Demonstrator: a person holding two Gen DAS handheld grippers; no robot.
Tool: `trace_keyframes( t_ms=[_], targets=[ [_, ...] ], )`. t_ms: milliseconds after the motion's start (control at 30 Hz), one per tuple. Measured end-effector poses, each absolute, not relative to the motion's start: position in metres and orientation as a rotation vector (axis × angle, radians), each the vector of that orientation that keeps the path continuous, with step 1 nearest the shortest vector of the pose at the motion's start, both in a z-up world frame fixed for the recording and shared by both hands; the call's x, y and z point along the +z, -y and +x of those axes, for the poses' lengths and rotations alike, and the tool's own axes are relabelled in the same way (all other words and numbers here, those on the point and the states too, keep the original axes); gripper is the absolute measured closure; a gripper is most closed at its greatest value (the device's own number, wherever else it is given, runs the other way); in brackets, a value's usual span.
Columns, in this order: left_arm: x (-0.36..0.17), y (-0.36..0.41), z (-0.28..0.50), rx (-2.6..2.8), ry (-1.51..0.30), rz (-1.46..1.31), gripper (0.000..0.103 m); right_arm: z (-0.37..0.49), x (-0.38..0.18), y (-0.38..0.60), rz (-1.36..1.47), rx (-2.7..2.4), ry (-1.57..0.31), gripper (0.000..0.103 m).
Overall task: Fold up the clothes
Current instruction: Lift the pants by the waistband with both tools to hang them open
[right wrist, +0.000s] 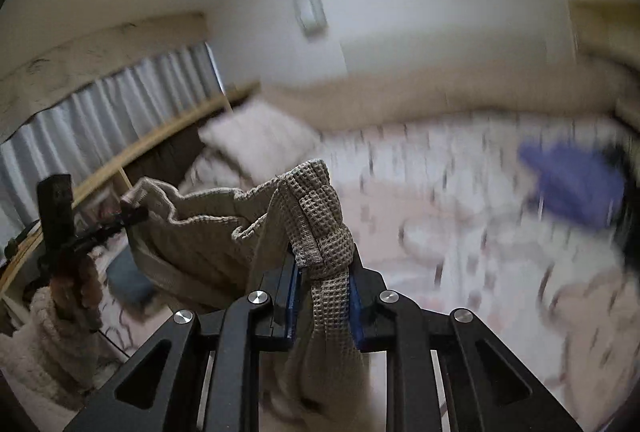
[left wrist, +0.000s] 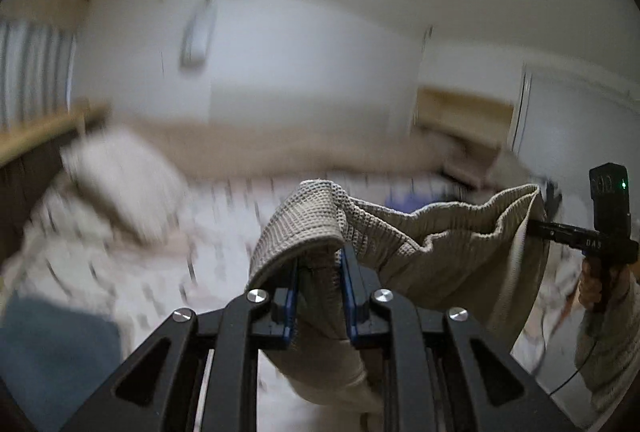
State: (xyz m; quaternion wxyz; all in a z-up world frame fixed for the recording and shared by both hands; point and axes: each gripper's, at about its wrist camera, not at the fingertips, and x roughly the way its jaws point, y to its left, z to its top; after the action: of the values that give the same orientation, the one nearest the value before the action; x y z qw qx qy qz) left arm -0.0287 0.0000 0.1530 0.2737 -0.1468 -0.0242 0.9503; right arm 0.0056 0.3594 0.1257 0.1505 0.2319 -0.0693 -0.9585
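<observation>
A beige waffle-knit garment (left wrist: 436, 248) hangs in the air between both grippers, above a bed. My left gripper (left wrist: 319, 264) is shut on one corner of it; the cloth drapes over the blue fingers and hangs down. My right gripper (right wrist: 323, 264) is shut on the other corner of the garment (right wrist: 224, 240). The right gripper also shows in the left wrist view (left wrist: 536, 226), gripping the cloth edge at far right. The left gripper shows in the right wrist view (right wrist: 134, 216) at the left. The cloth sags between them.
The bed (left wrist: 160, 272) has a white patterned sheet, a pillow (left wrist: 120, 180) at the left and a beige blanket (left wrist: 300, 148) behind. A purple cloth (right wrist: 572, 188) lies on the bed at right. A blue item (left wrist: 52, 348) lies at lower left. Curtains (right wrist: 100, 120) and a wooden ledge run along the left.
</observation>
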Motion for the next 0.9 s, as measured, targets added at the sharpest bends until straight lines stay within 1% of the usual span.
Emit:
trace_keyframes(
  t_ms=[200,300,433,533,700,833,900],
  targets=[
    [0.251,0.010,0.040,2.631,0.074,-0.013,0.084,0.068,0.235,-0.354,0.239,-2.843,0.067,0.082],
    [0.287,0.013,0.083,2.652,0.035,0.146,0.084,0.110,0.272,-0.354,0.064,-2.863,0.016,0.082],
    [0.319,0.018,0.142,2.676,-0.053,0.315,0.084,0.161,0.299,-0.351,-0.108,-2.873,-0.059,0.082],
    [0.331,0.019,0.177,2.706,-0.147,0.385,0.084,0.190,0.313,-0.350,-0.170,-2.870,-0.095,0.082],
    [0.345,0.026,0.194,2.752,-0.222,0.327,0.084,0.214,0.329,-0.344,-0.180,-2.863,-0.171,0.082],
    [0.323,0.024,0.157,2.833,-0.270,0.193,0.084,0.191,0.321,-0.339,-0.093,-2.841,-0.210,0.082],
    [0.294,0.019,0.122,2.871,-0.299,0.082,0.084,0.166,0.303,-0.338,0.006,-2.832,-0.213,0.082]
  ],
)
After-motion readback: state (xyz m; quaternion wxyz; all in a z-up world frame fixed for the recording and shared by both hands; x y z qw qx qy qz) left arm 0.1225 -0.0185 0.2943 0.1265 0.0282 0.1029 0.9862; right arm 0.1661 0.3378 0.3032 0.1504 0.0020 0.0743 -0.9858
